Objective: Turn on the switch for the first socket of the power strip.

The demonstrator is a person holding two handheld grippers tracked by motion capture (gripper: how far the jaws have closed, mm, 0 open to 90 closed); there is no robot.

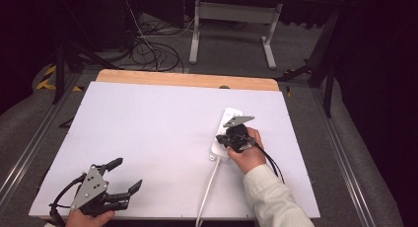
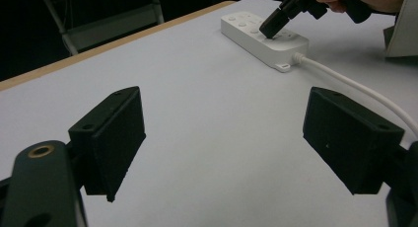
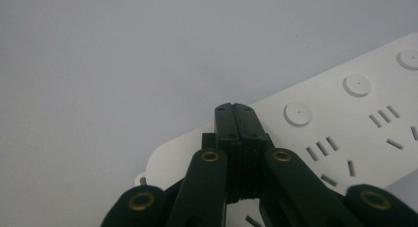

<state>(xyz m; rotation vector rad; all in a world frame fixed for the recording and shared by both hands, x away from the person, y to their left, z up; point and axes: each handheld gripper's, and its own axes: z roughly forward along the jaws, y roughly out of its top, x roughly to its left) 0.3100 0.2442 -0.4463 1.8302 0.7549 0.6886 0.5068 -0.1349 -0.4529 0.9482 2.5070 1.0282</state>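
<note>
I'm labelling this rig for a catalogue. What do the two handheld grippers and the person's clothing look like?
Both the left gripper and right gripper are black with flat rectangular jaws, brass-coloured rivets, a grey three-cornered plate on top and a trailing black cable. The right arm wears a cream long sleeve.

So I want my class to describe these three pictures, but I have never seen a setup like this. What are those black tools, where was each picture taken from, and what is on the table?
A person sits at a table with a white top and holds a hand tool in each hand: a two-jaw gripper. The high view looks down from above. The other two come from cameras riding on each gripper. The left gripper hovers near the table's front edge, jaws wide apart, holding nothing. The right gripper has its jaws closed together, its tip down on a white power strip, next to a row of round buttons. Whether it is pressing anything I cannot tell. The strip's white cable runs off the front edge.
</note>
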